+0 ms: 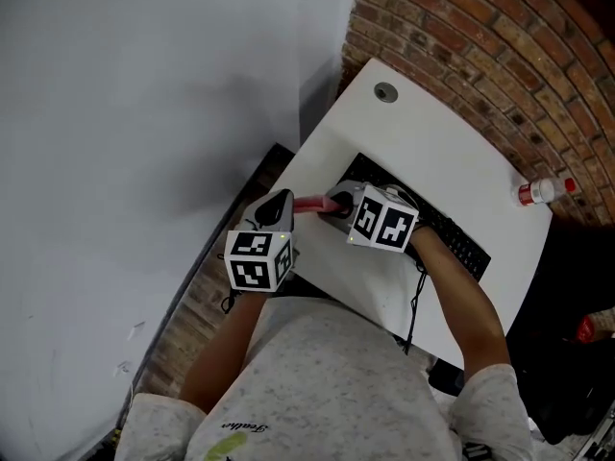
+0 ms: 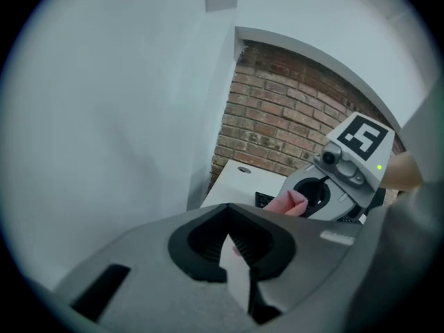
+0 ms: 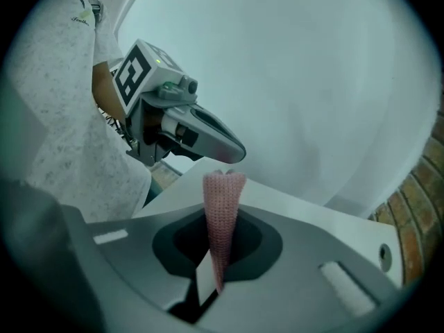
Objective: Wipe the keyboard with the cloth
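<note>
While the left gripper point(image 1: 278, 208) and the right gripper point(image 1: 338, 204) sit close together, a pink cloth point(image 1: 309, 204) runs straight between them like a short rope. The left gripper's jaws are pressed together, and a small bit of the pink cloth peeks out between them. The right gripper's jaws are also squeezed on the cloth, which sticks out from them as a rolled, knitted strip. So each gripper bites one end of it. The two grippers point at each other, tip to tip, with only the cloth in the gap.

A black keyboard point(image 1: 461, 243) lies on the white table point(image 1: 432, 142). One end of it is right under the right gripper, and the rest runs away past that gripper's right side. I cannot tell if the cloth touches the keys. The left gripper hangs about over the table's edge, on the side by a grey wall point(image 1: 144, 113).

A small round hole point(image 1: 385, 91) in the table sits well beyond both grippers. A little bottle point(image 1: 543, 191) with a red band sits on the table far off to the right of the right gripper, near the brick wall point(image 1: 461, 36). A thin black wire point(image 1: 417, 291) hangs down behind the right gripper, by the person's arm
</note>
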